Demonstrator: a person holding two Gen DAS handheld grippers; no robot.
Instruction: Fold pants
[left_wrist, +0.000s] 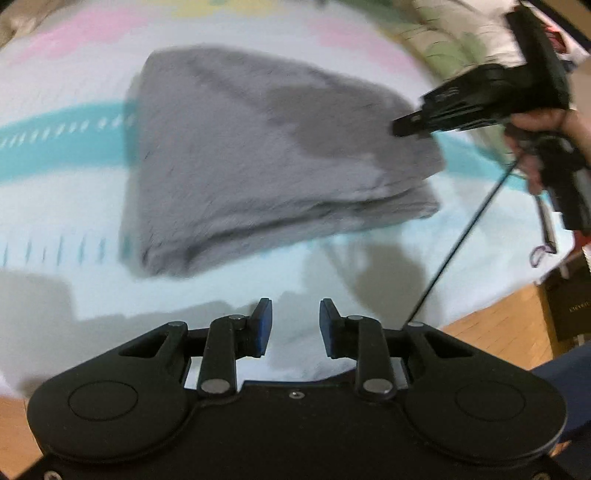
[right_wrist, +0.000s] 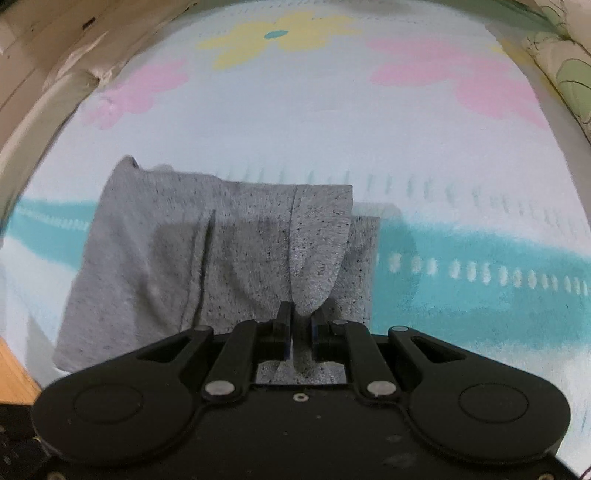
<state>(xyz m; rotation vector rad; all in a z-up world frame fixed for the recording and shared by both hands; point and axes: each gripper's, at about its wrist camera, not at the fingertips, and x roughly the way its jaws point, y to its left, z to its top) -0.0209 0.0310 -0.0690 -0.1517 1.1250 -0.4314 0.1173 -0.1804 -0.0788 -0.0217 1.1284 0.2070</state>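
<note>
So the gray pants (left_wrist: 258, 155) are folded into a chunky stack, lying on a pale blue bedspread (left_wrist: 55, 206) with a teal stripe and pink and yellow flowers printed on it. In the left wrist view the stack sits in the middle of the spread and looks pretty blurred, with the folded layers showing along its near edge.

Starting on the left side: the left gripper (left_wrist: 295, 325) hangs over bare bedspread just short of the stack. Its blue-padded fingers are apart with nothing between them, so it isn't holding anything. Wood floor (left_wrist: 491, 332) peeks out past the bed edge at lower right.

Moving right: the right gripper (left_wrist: 410, 127) comes in from the right edge of that view, held by a hand (left_wrist: 543, 122), and its tip is at the right-hand edge of the pants. A thin black cable (left_wrist: 461, 236) runs down from it.

From the right wrist view it's much clearer: the right gripper's fingers are nearly together, pinching a raised fold of the gray fabric, which humps up right in front of the tips. The rest of the pants spread flat beyond and to the left, lying across the teal stripe. A patterned cushion (right_wrist: 565, 70) sits at the far right corner.
</note>
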